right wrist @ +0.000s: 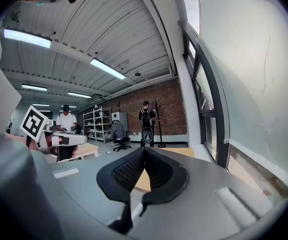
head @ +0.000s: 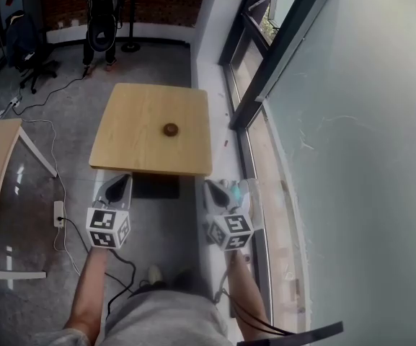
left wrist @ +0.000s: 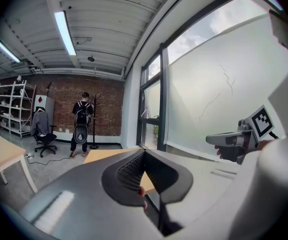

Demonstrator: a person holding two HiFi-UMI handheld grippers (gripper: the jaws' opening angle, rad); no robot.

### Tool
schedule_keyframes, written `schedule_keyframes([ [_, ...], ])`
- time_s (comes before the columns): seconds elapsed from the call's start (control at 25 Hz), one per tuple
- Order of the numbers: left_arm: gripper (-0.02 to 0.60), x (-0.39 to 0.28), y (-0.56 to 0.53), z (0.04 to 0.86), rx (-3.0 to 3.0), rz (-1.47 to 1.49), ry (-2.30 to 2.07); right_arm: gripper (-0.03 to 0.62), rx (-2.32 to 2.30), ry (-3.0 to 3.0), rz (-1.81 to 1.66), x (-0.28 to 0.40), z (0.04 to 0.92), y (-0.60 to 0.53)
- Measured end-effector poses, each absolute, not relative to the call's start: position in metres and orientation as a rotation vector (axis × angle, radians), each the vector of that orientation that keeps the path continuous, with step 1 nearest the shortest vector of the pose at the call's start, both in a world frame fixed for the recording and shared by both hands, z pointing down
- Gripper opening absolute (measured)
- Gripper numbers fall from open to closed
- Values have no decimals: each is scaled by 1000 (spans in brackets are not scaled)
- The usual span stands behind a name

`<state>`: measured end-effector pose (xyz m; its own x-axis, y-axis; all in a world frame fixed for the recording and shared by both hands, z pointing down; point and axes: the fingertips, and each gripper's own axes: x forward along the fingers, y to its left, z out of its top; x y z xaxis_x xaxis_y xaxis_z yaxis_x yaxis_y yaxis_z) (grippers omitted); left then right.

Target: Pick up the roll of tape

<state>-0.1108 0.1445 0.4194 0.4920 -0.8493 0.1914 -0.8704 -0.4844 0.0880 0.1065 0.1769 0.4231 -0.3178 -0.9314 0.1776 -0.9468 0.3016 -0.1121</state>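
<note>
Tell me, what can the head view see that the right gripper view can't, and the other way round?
Only the head view shows the roll of tape on the wooden table and the power strip. Only the right gripper view shows the ceiling lights and a person in a white shirt. Both show that table, the person with a backpack and the office chair.
</note>
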Motion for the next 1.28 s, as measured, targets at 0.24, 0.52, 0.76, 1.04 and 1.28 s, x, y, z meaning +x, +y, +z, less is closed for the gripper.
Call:
schedule_keyframes([
  [0.24,-2,-113,129,419,2577,168,-1474,14,1789,-2470,301,101,427,162],
  [0.52,-2,-108,97,424,2566,165,-1481,14,1762,-2487,320,100,434,126],
  [0.76,-2,-99,55,437,2542,203,-1509,14,1710,-2522,362,104,451,80],
  [1.04,-2,-77,-12,452,2519,217,-1482,14,1702,-2506,384,120,466,9],
  [1.28,-2,-69,-67,466,2490,245,-1491,14,1612,-2539,414,115,474,-45],
])
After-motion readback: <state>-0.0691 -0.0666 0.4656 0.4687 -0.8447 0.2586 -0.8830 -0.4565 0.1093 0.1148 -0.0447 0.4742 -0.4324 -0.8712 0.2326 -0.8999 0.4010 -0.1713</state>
